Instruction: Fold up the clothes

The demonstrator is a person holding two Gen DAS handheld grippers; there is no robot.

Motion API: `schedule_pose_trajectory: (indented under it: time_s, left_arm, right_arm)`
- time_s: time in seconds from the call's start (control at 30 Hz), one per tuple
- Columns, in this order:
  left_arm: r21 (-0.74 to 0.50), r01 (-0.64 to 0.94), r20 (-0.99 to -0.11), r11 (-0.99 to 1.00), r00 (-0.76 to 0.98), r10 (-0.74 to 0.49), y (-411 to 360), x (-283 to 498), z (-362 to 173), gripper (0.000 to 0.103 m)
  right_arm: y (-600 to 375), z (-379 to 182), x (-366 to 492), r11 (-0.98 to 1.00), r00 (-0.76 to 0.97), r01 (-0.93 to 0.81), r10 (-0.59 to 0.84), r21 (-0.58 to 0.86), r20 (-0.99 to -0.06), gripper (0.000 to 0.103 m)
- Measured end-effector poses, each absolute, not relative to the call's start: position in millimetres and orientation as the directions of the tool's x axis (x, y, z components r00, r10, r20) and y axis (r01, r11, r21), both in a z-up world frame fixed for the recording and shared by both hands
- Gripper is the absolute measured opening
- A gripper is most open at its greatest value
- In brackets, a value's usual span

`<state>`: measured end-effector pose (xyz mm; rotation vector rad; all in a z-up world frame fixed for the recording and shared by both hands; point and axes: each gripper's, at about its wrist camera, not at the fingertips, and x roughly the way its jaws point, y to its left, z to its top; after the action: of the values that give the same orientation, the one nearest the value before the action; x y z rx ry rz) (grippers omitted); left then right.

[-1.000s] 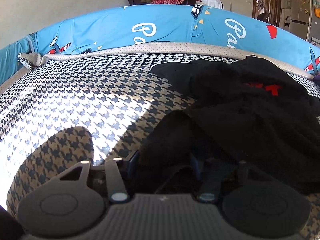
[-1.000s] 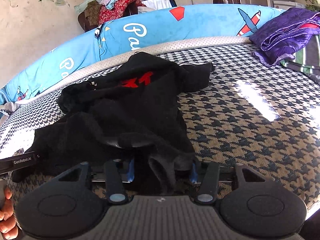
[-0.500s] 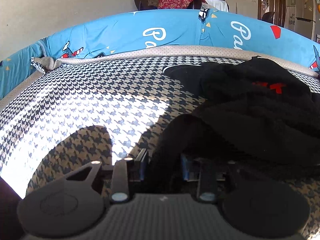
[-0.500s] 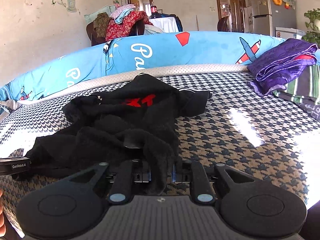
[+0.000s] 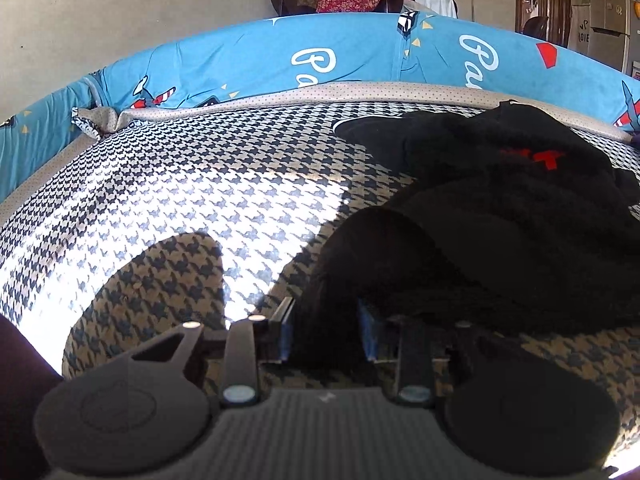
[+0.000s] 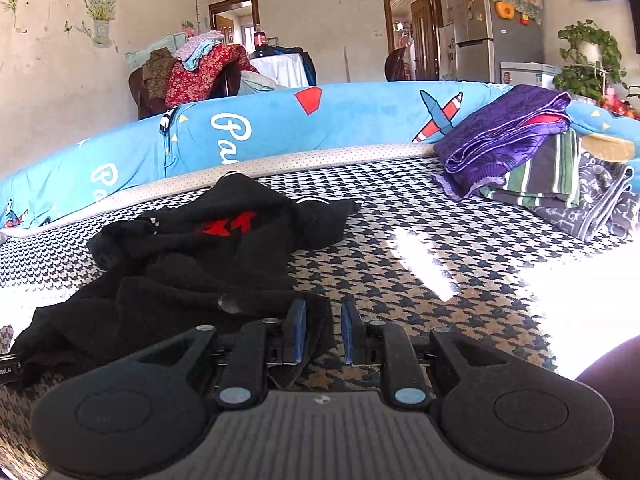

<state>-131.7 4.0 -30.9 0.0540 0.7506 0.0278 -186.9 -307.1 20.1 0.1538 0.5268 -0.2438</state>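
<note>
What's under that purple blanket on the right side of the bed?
The purple blanket sits on a green striped cloth, which lies on a grey patterned one. A strip of red shows inside its fold. Anything deeper in the pile is covered.

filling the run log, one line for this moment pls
stage: gripping hem | left gripper: black garment between jaws | right gripper: slightly open, hem between pads | surface: houndstooth bed
</note>
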Motion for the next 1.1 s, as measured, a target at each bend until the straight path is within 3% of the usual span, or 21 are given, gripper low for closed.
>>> schedule_pose_trajectory:
  time_s: [0.07,0.2,0.27,0.37,0.53,0.8,0.9,1.03,1.1]
  left_arm:
    - [0.050,-0.005,-0.680,0.999,0.732,0.038,3.9,-133.3,-29.6,0.033]
    - [0.024,-0.010,-0.668,1.000,0.744,0.023,6.7,-135.6,-23.9,0.043]
    - [0.013,-0.025,-0.658,1.000,0.752,0.027,9.5,-136.9,-21.0,0.060]
    - [-0.002,-0.037,-0.644,0.999,0.765,0.027,14.7,-137.5,-18.0,0.074]
    - [-0.011,-0.030,-0.636,0.999,0.771,0.016,15.2,-131.6,-19.9,0.084]
    - [-0.042,-0.045,-0.638,0.998,0.770,0.007,15.9,-111.7,-24.0,0.087]
    - [-0.054,-0.036,-0.637,0.998,0.771,-0.007,16.2,-102.3,-25.8,0.095]
    - [-0.023,-0.001,-0.647,1.000,0.762,-0.014,9.7,-91.2,-34.1,0.095]
    - [-0.013,0.008,-0.663,1.000,0.748,-0.014,7.0,-86.5,-40.5,0.090]
  right_arm:
    - [-309.1,20.7,-188.7,0.959,0.840,0.268,-0.185,0.094,-0.510,0.048]
    - [-308.4,24.9,-195.1,0.959,0.861,0.263,-0.183,0.105,-0.475,0.062]
    - [-308.0,27.1,-198.3,0.959,0.871,0.260,-0.183,0.111,-0.457,0.069]
    - [-307.2,30.0,-202.4,0.961,0.885,0.248,-0.174,0.120,-0.432,0.073]
    - [-292.3,25.3,-197.5,0.981,0.891,0.174,-0.117,0.091,-0.439,0.077]
    - [-266.8,16.6,-188.6,0.998,0.889,0.050,-0.027,0.037,-0.458,0.080]
    - [-257.2,13.3,-185.3,1.000,0.885,0.002,0.006,0.018,-0.466,0.080]
    - [-249.0,5.9,-176.3,1.000,0.869,-0.026,0.026,0.007,-0.494,0.081]
    - [-246.1,1.4,-170.6,1.000,0.858,-0.031,0.029,0.006,-0.512,0.081]
